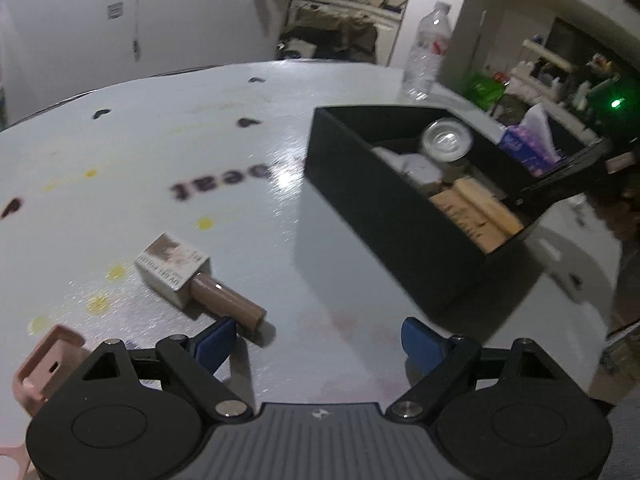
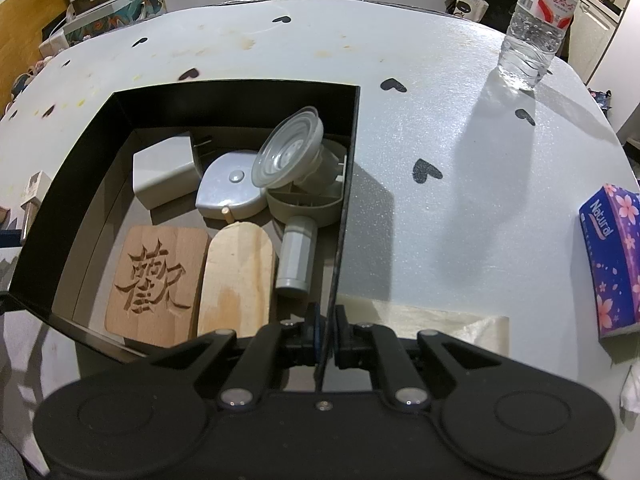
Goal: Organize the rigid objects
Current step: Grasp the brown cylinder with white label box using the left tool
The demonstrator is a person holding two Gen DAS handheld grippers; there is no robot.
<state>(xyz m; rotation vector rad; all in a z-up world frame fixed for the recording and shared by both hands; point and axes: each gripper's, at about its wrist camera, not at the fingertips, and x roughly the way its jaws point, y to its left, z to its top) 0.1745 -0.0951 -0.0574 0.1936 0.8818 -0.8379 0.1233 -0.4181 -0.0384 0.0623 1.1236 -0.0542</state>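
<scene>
A black open box (image 2: 352,128) stands on the white table and holds several rigid items: a carved wooden block (image 2: 154,276), a pale wooden paddle (image 2: 236,276), a grey adapter (image 2: 164,176), a clear suction cup part (image 2: 288,152) and a grey cylinder (image 2: 296,256). My right gripper (image 2: 326,328) is shut on the box's near right wall. In the left wrist view the box (image 1: 384,208) sits to the right. My left gripper (image 1: 320,340) stands open above the table, with nothing between its fingers. A brown tube sticking out of its small carton (image 1: 200,284) lies just beyond the left fingertip (image 1: 218,340).
A pink plastic piece (image 1: 44,364) lies at the left edge beside my left gripper. A water bottle (image 2: 536,28) stands at the table's far right corner. A purple tissue pack (image 2: 612,256) lies at the right edge. A cloth (image 2: 440,328) lies near my right gripper.
</scene>
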